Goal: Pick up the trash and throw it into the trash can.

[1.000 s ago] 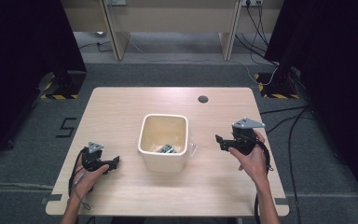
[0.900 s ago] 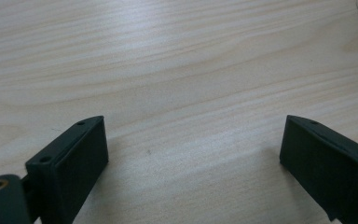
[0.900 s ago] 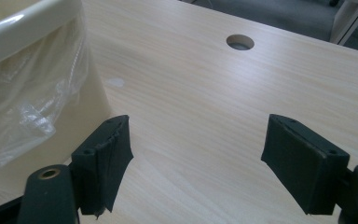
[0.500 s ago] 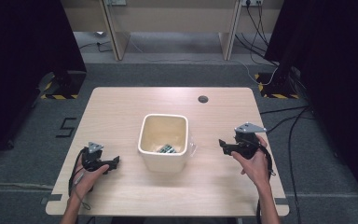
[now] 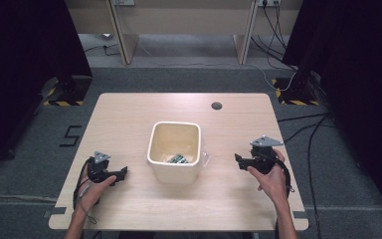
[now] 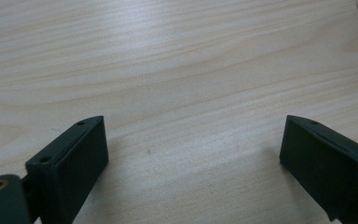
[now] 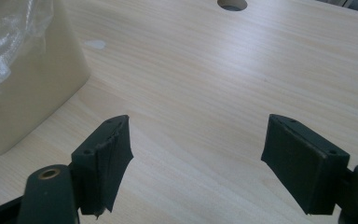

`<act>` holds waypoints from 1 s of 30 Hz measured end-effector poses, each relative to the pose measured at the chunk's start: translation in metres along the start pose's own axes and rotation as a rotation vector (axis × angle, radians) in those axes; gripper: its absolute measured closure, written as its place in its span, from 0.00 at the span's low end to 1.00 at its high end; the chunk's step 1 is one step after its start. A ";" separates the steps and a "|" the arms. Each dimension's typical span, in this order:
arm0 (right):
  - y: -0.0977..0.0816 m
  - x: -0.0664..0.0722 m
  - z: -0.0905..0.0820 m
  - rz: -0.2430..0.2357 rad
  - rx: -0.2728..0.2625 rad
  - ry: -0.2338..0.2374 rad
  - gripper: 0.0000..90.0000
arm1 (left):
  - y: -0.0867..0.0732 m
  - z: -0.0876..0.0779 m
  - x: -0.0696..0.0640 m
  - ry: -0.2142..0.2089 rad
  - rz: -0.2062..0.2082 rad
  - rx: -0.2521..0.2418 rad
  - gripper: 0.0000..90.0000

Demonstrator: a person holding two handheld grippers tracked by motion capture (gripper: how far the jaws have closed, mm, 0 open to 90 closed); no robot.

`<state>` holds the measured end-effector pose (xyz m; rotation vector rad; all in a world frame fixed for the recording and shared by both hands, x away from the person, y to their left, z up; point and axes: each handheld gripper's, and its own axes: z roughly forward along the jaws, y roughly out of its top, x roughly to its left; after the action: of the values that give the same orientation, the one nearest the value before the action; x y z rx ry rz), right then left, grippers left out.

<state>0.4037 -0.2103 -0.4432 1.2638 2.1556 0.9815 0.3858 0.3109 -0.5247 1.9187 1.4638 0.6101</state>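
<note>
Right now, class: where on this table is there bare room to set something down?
Bare: the far strip between the bin and the cable hole, plus the near edge of the table. Crowded: each side of the bin, where the left gripper and right gripper sit.

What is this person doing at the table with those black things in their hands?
A person sits at a wooden table holding a two-jawed grasping tool in each hand. The left tool and the right tool are both open and empty, resting on either side of a cream bin in the middle. Something small and dark lies in the bin's bottom, and clear plastic clings to its side. Nothing is being gripped right now.
</note>
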 end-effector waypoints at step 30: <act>-0.040 0.003 0.021 0.011 0.089 -0.022 0.26 | 0.000 0.000 0.000 0.000 0.000 0.000 0.07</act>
<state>0.3944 -0.2131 -0.4872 1.3227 2.1993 0.8812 0.3858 0.3109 -0.5247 1.9190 1.4638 0.6100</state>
